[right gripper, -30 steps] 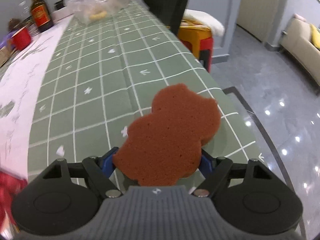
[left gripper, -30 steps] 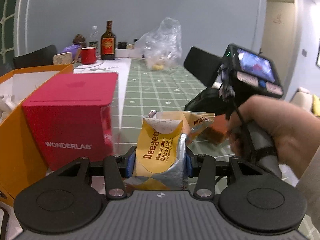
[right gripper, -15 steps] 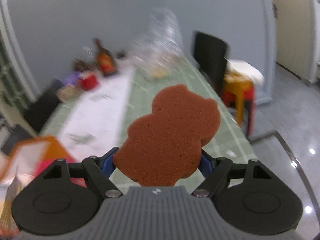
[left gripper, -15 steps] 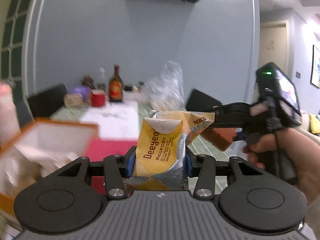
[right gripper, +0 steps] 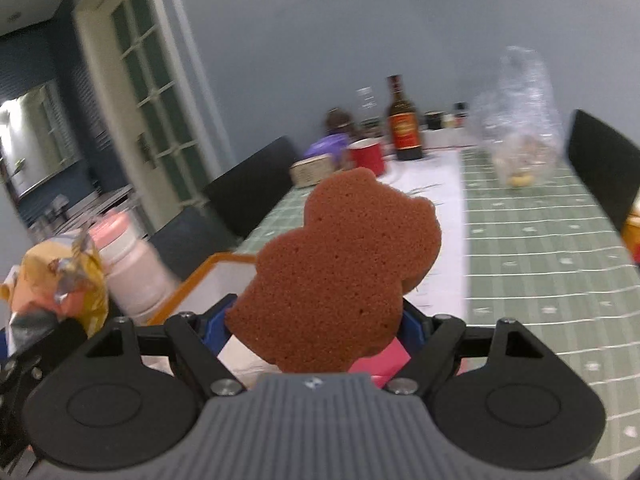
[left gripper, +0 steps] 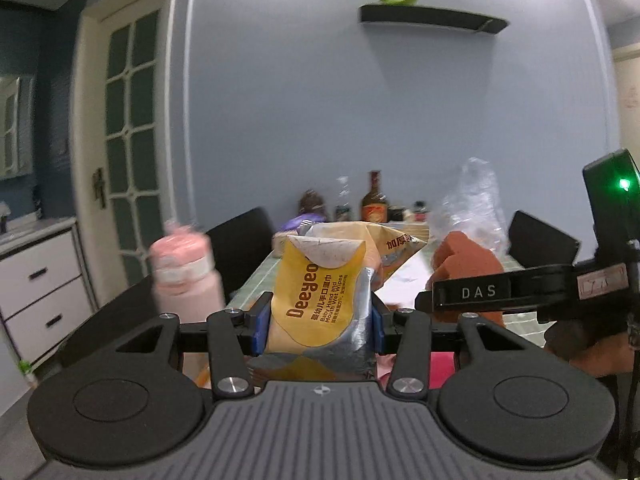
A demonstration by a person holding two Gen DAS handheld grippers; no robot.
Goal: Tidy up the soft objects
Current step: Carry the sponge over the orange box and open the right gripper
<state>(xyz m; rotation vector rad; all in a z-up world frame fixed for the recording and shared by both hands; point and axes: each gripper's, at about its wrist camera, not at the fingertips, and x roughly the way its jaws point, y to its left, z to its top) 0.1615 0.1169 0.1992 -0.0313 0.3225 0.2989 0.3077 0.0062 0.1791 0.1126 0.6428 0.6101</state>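
Observation:
My left gripper (left gripper: 318,326) is shut on a yellow pack of wet wipes (left gripper: 320,300) and holds it up in the air. My right gripper (right gripper: 314,330) is shut on a brown bear-shaped sponge (right gripper: 340,272), also lifted. The sponge (left gripper: 464,260) and the right gripper's side show at the right of the left wrist view. The wipes pack (right gripper: 64,280) shows at the left of the right wrist view. An orange-rimmed box (right gripper: 200,276) lies below both grippers, with a pink box (right gripper: 380,360) just under the sponge.
A pink bottle (left gripper: 186,280) stands at the left by the orange box. The green checked table (right gripper: 540,248) carries a brown bottle (right gripper: 404,120), a red mug (right gripper: 366,158) and a clear plastic bag (right gripper: 520,120) at its far end. Black chairs (right gripper: 248,200) line both sides.
Both grippers have risen and tilted up from the table, still holding the wipes and the sponge. They have swung left, over the orange box, and the pink bottle has come into view.

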